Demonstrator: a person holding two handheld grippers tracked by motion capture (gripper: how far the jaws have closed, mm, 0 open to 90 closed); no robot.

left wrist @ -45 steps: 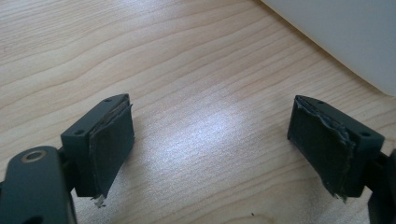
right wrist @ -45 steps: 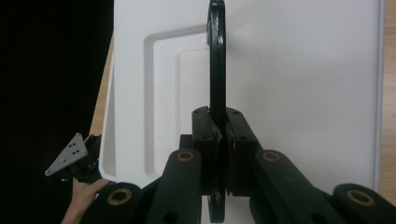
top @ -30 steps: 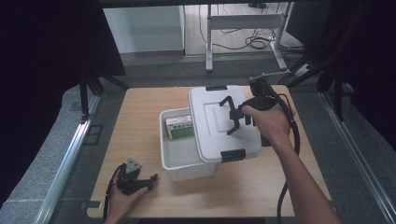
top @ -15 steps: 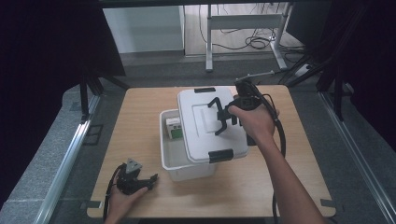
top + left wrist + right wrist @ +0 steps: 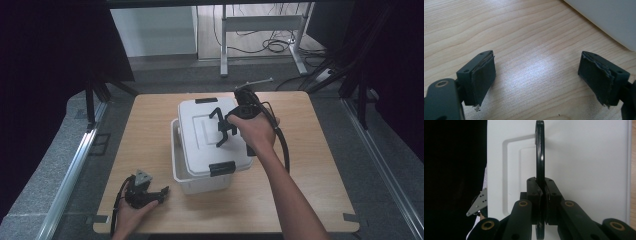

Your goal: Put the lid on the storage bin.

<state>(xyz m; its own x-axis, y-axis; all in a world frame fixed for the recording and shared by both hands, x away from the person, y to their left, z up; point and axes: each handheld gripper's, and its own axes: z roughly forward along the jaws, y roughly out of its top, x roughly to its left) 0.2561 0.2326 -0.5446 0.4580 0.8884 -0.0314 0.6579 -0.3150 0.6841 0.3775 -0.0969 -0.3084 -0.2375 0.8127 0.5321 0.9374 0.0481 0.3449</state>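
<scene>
even overhead light on the table (image 5: 150, 135), dark surroundings, a soft sheen on its wood, mild softness close up.
</scene>
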